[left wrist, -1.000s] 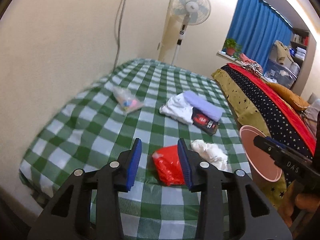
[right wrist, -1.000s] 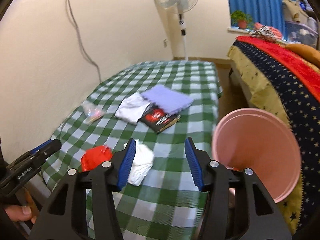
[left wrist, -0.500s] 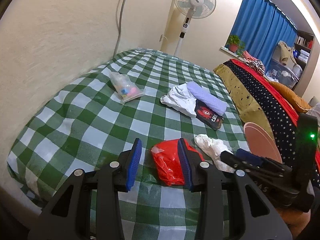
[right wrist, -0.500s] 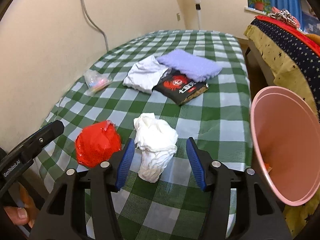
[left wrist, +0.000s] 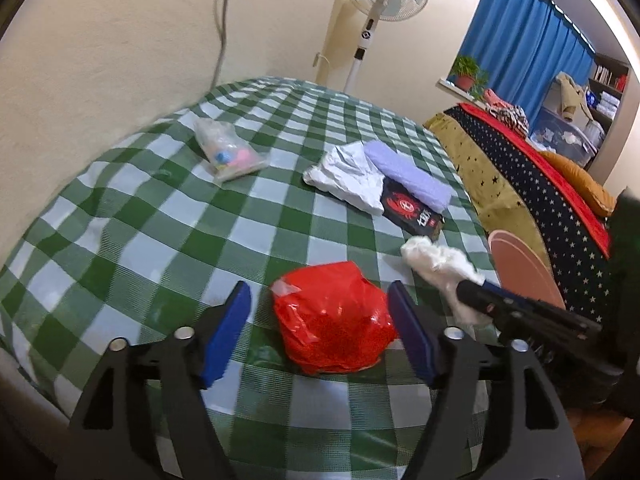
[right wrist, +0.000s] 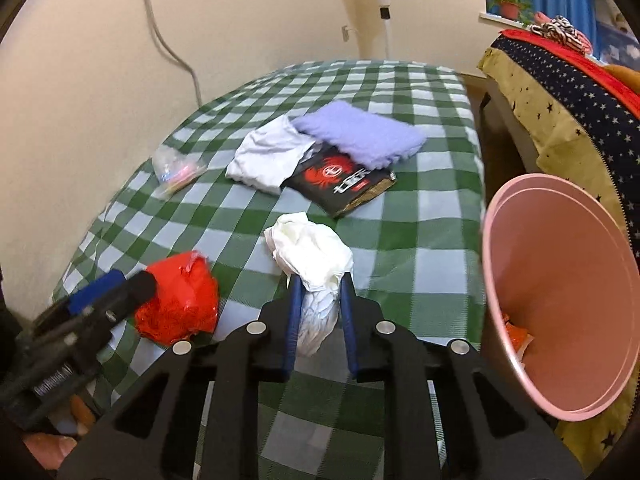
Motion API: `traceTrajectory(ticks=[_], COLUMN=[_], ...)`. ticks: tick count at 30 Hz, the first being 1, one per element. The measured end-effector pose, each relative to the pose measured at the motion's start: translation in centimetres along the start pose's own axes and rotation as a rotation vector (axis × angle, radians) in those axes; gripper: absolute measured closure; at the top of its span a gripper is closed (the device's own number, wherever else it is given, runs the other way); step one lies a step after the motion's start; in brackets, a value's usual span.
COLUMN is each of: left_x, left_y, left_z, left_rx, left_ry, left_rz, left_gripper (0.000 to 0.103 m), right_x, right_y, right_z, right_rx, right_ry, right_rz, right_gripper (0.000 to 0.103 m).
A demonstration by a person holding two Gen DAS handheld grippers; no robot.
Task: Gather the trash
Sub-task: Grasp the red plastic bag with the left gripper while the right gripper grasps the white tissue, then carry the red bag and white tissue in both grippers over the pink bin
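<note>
A crumpled red plastic bag [left wrist: 332, 316] lies on the green checked table, between the open fingers of my left gripper [left wrist: 320, 328]; it also shows in the right wrist view [right wrist: 178, 302]. My right gripper [right wrist: 319, 298] is shut on a crumpled white tissue wad [right wrist: 310, 256], which still rests on the cloth; the wad also shows in the left wrist view [left wrist: 436, 264]. A pink bin [right wrist: 560, 308] stands at the table's right edge, with orange scraps at its bottom.
Farther back lie a black snack packet [right wrist: 340, 180], a white cloth [right wrist: 268, 156], a lilac towel [right wrist: 360, 132] and a clear bag of small items [left wrist: 228, 152]. A wall runs along the left. A bed [left wrist: 540, 184] and a fan [left wrist: 380, 0] stand beyond.
My right gripper moved forward over the white tissue wad and closed on it. My left gripper opened wider and moved in around the red bag.
</note>
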State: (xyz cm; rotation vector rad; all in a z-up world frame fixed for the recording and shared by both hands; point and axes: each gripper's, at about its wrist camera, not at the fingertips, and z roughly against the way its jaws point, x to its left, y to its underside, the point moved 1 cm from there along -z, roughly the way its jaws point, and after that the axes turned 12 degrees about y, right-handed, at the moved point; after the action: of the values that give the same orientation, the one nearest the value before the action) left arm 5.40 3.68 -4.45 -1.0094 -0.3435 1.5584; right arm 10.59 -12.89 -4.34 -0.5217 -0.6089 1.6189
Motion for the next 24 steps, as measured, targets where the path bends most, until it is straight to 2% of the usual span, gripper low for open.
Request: traceTrajectory(ticks=[2,5,8,10,11,24], left_x=[-0.4,-0.7,-0.9,-1.1,-1.3,-2.0], left_y=[0.2,0.5,0.9,0.9,0.9,-0.2], left_z=[-0.6,-1.4,-2.1,-2.2,-2.3,0.0], left_rx=[0.016,0.050,0.069,0.071,0.073,-0.012], left_ry=[-0.004,-0.016,-0.030,-0.032,-0.032,-0.042], left_rz=[-0.011,-0.016,-0.020,-0.032,-0.044,-0.113], left_gripper=[0.029,0.020,0.020,0.023,0.031,0.034], right_x=[-0.3,-0.9,-1.4,-1.6,-1.7,-2.2], right_y=[-0.1,-0.2,-0.2,-0.2,-0.3,-0.5], right_z=[0.2,0.4,0.6,0.7,0.8,2.5], right_rx=[-0.010,-0.015,-0.014,-0.017,-0.019,-0.067], right_ry=[0.006,0.007,0.006,0.004,0.004,0.010], right_rz=[-0.001,-0.017,-0.033,-0.042,-0.044,-0.064], right_gripper=[0.083,0.083,0.082,0.082,0.082,0.082])
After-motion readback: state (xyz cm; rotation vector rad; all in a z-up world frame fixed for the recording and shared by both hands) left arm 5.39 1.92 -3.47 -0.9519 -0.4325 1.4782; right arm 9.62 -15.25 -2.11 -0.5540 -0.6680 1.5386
